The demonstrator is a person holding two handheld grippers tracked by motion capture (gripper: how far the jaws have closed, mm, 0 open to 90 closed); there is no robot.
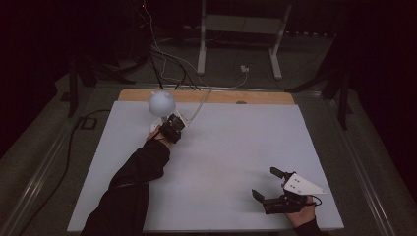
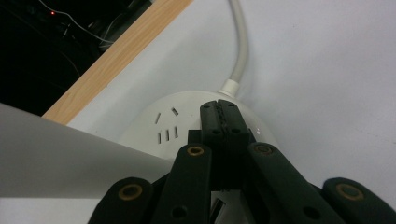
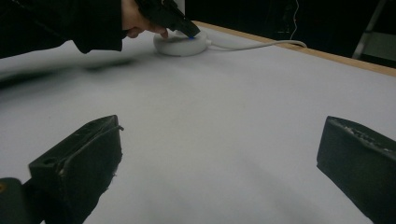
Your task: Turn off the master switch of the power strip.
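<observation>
Left gripper view: closed left gripper (image 2: 220, 116) tips press a round white socket hub (image 2: 159, 126); right gripper (image 3: 219, 163) gapes.

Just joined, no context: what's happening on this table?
A person works with two handheld grippers. The left gripper, jaws shut, presses its tip down on a round white socket hub near the table's far edge, its cord trailing off. The right gripper rests open near the front right of the white table, idle.

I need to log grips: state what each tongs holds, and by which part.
Nothing is held. The left tongs, shut with nothing between the jaws, press their tips on the round socket hub. The right tongs stand open over bare table.
</observation>
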